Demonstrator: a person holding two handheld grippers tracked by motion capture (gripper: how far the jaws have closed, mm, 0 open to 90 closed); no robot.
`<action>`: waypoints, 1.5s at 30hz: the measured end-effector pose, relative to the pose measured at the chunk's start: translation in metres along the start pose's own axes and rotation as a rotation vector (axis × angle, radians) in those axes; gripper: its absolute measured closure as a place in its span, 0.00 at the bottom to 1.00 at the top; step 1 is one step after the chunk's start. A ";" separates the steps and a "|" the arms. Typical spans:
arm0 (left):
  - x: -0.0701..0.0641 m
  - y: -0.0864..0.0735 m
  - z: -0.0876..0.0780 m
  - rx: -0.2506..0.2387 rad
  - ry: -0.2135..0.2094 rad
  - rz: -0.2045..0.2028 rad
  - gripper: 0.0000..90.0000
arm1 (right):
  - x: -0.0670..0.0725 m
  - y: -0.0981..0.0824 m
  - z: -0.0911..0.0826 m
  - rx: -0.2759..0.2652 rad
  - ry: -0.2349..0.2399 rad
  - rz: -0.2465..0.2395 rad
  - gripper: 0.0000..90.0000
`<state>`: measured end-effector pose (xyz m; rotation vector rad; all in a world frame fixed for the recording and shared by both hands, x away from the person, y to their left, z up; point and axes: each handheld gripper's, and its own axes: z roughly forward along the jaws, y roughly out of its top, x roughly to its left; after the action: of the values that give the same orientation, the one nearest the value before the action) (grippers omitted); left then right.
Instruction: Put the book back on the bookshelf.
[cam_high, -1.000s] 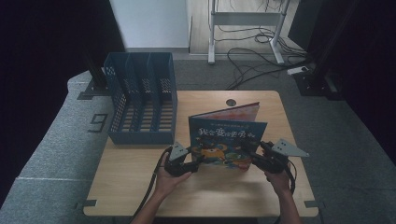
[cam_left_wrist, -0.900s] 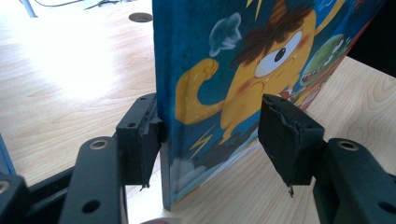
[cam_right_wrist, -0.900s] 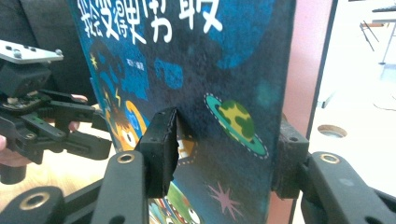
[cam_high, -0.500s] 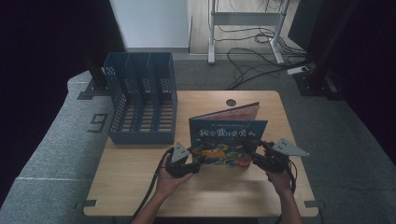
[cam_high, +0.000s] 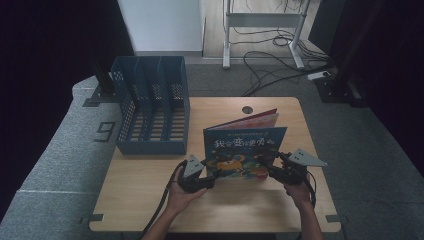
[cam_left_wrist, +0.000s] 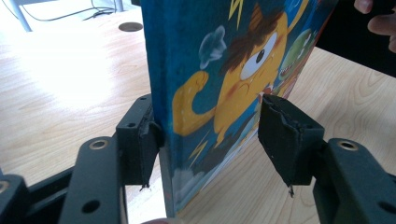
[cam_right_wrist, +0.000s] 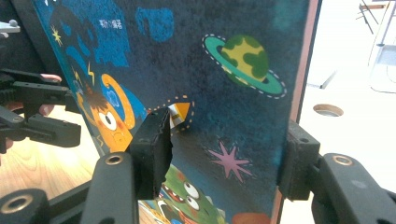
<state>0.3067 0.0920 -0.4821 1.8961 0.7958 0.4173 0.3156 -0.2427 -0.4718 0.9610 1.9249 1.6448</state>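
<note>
Since the earlier high view: book (cam_high: 245, 150) tipped slightly further upright, both hands much where they were; right tongs' jaws just opened wider, with the book's edge between them. Left tongs (cam_high: 209, 178) set at the book's lower left corner, right tongs (cam_high: 274, 169) at its lower right, book standing on its bottom edge between the two on the wooden table (cam_high: 150, 190). In the left gripper view: left tongs (cam_left_wrist: 205, 135) partly spread, spine edge of the book (cam_left_wrist: 210, 70) between the jaws, one pad touching the spine side, the other pad close to the cover with a gap at its lower part; firm pinch not confirmed. In the right gripper view: right tongs (cam_right_wrist: 224, 149) partly spread around the opposite edge of the book (cam_right_wrist: 224, 70), far pad against the red edge, near pad standing just off the cover; no pinch seen. Left tongs seen beyond the book in that view. Blue file rack (cam_high: 152, 112) well apart from the left tongs, at the table's far left. Round hole (cam_high: 247, 109) in the tabletop beyond the book, away from both tongs.
</note>
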 end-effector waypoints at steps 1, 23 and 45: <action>0.000 0.002 0.000 -0.004 -0.003 0.000 0.43 | 0.000 0.000 0.000 0.000 0.000 0.000 0.50; 0.008 0.025 -0.005 -0.088 -0.047 -0.019 0.55 | -0.002 -0.004 0.000 0.017 0.011 -0.026 0.52; -0.006 0.024 -0.010 -0.123 -0.068 0.053 0.60 | -0.011 0.028 0.002 -0.007 -0.037 -0.043 0.25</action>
<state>0.3049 0.0876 -0.4565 1.8096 0.6613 0.4223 0.3315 -0.2479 -0.4458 0.9342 1.9011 1.5974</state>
